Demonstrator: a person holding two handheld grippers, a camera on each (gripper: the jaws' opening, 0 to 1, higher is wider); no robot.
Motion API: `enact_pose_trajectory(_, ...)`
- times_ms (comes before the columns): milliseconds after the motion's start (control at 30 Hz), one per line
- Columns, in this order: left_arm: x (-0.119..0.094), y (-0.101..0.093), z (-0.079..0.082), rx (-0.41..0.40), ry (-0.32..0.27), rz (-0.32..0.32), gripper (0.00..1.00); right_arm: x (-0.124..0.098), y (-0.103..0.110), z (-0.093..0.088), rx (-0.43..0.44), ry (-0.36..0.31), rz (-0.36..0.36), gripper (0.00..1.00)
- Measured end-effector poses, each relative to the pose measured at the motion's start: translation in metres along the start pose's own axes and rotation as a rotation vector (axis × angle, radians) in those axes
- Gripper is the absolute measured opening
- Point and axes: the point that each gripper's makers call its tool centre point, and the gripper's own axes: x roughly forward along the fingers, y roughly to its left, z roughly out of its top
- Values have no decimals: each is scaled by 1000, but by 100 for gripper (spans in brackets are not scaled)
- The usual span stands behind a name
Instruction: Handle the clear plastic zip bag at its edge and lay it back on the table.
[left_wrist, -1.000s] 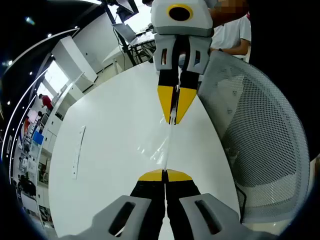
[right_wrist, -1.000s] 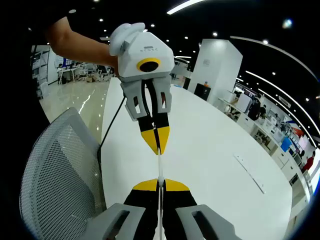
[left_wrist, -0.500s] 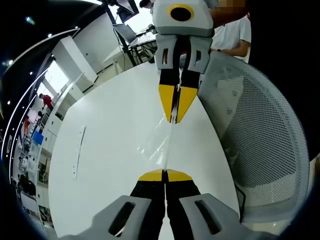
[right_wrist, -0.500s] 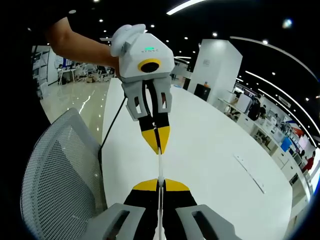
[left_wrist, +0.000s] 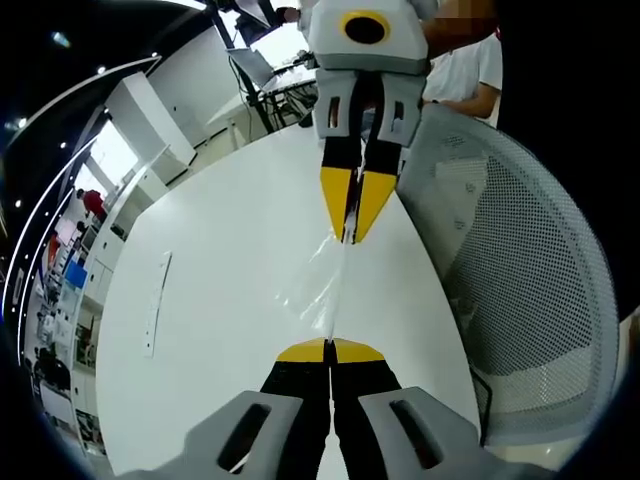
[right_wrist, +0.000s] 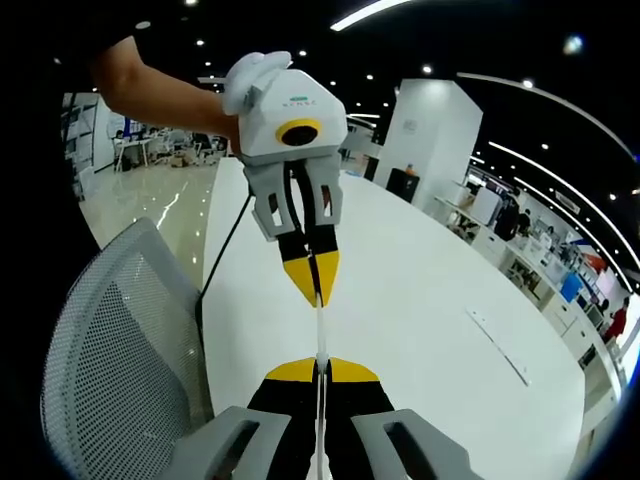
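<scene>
Zip bag (left_wrist: 325, 290), clear plastic, hangs stretched above the white bench (left_wrist: 220, 300) between my two tools. My left hand-held gripper (left_wrist: 330, 349) is clamped on its near edge, and my right hand-held gripper (right_wrist: 320, 365) is clamped on the opposite edge. A grey mesh chair (left_wrist: 520, 290) stands just beside the bench.

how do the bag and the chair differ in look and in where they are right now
The bag is clear, thin film; the chair is grey mesh you can't see cleanly through. The bag hangs stretched between the left tongs and right tongs above the table; the chair stands beside the table, untouched.
</scene>
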Motion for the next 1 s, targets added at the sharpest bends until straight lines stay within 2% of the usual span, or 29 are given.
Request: enact_pose_trajectory(1000, 0, 1, -5, -8, 4, -2, 0, -3, 0, -3, 9, 1, -2, 0)
